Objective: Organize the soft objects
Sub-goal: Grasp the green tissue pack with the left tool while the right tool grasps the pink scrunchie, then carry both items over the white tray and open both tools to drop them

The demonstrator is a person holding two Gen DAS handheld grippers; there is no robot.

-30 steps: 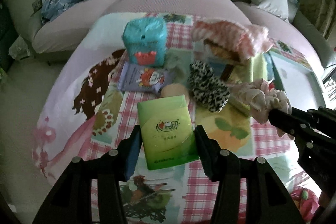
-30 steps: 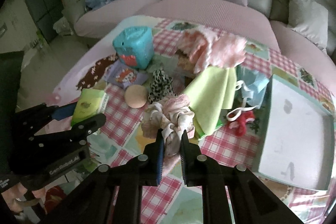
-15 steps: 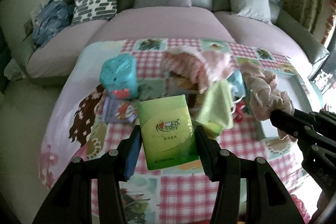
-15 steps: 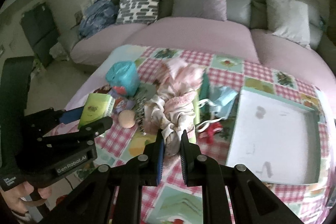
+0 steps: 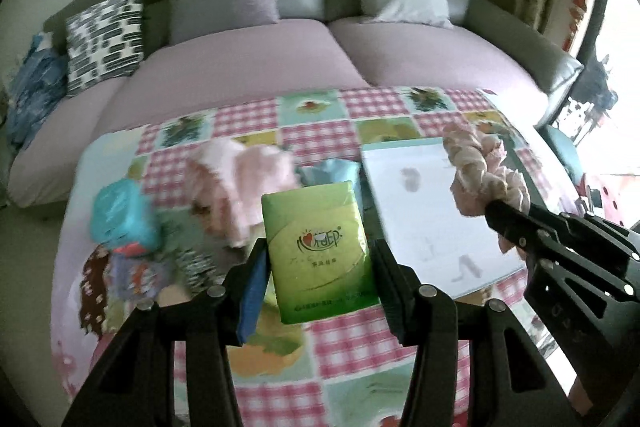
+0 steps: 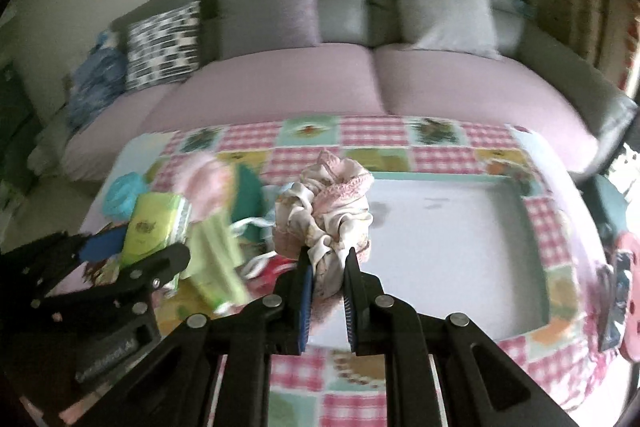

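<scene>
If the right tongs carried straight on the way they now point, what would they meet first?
Probably the white tray. The right tongs, shut on the pink scrunchie, point down over the tray's near left part, with nothing else visible between. Depth is hard to judge.

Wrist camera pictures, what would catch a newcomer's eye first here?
Probably the bright green tissue pack clamped upright in the left gripper above the patchwork tablecloth. Next, the ruffled pink scrunchie pinched in the right gripper, hanging at the near left corner of the pale tray. Behind both stretches a lilac sofa with cushions.
</scene>
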